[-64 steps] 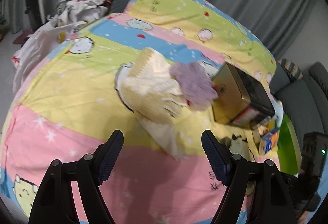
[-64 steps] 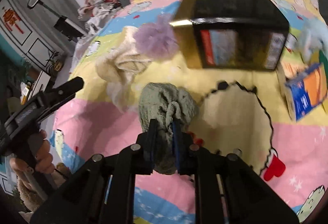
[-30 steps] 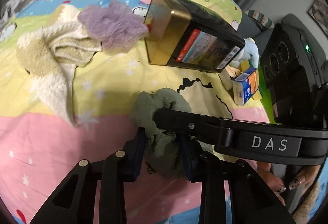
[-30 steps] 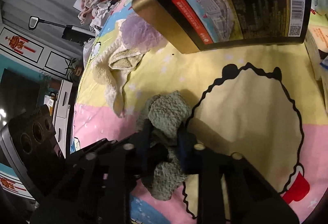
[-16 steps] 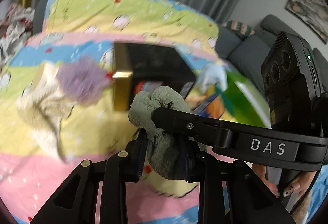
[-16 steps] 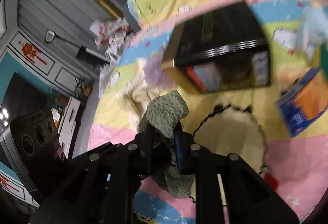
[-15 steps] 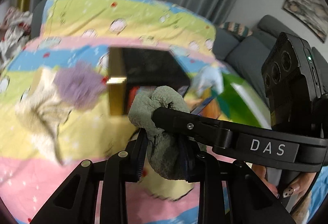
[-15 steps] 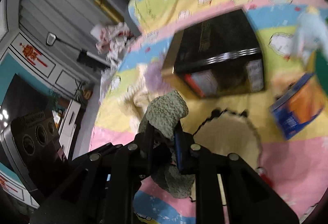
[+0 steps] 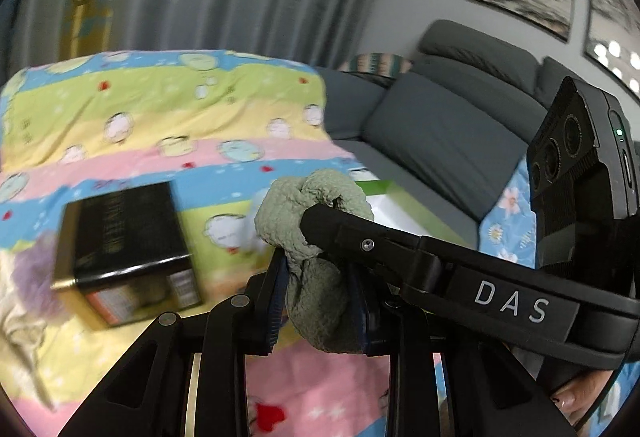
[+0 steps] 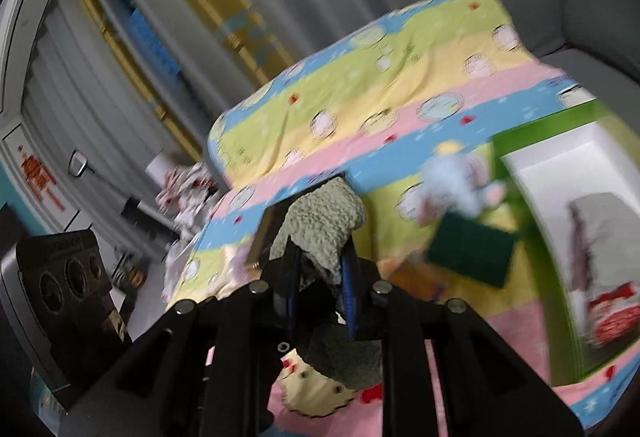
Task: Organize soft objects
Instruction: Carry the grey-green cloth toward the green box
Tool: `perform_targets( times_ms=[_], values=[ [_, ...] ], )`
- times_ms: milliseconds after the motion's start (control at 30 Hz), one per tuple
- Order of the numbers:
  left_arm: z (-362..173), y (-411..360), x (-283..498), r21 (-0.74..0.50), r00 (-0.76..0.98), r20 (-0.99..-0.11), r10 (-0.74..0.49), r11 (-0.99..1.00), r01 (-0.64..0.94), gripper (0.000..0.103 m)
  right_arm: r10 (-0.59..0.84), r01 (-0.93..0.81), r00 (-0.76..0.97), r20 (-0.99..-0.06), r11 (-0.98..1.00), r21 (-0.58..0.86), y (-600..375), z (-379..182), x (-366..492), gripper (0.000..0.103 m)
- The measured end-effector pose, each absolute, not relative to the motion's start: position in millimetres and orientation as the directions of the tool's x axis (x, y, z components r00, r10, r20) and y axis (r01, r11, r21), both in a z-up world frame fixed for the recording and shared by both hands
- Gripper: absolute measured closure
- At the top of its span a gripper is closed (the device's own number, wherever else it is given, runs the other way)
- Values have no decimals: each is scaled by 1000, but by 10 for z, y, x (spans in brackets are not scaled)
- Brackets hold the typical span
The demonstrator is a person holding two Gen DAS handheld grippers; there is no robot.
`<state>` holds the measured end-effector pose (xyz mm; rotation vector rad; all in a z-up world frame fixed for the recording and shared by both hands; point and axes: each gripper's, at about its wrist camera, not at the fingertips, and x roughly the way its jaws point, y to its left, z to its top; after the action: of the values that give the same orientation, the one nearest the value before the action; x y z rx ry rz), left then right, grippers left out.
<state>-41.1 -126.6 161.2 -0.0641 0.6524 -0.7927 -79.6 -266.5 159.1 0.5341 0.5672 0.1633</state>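
A bed under a striped cartoon blanket [image 9: 168,105] fills most of both views, with a grey sofa [image 9: 440,125] beside it. A green-rimmed box with a white inside [image 10: 560,189] sits on the blanket at the right of the right wrist view; something white and red lies in it, too blurred to name. A black and gold box [image 9: 120,237] lies on the blanket on its side, near a purple fuzzy cloth [image 9: 28,277] and a cream towel [image 9: 16,317] at the left edge. A pale blue soft toy [image 10: 460,181] rests by a dark green packet [image 10: 472,253].

The green towel [image 9: 316,257] is bunched up and held clear above the blanket, both tools gripping it at once. The left gripper [image 9: 320,297] has its fingers clamped on the lower part of the bundle. The right gripper [image 10: 320,277] has its fingers pressed together on the upper fold, its arm crossing the left wrist view.
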Motion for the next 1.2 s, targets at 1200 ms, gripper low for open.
perform_targets(
  times_ms=[1200],
  values=[
    [1097,-3291,-388,-347,137,-661,-738,462,816,74,-25,467,828,-561,585,663,-4365,981,-1380,83]
  ],
)
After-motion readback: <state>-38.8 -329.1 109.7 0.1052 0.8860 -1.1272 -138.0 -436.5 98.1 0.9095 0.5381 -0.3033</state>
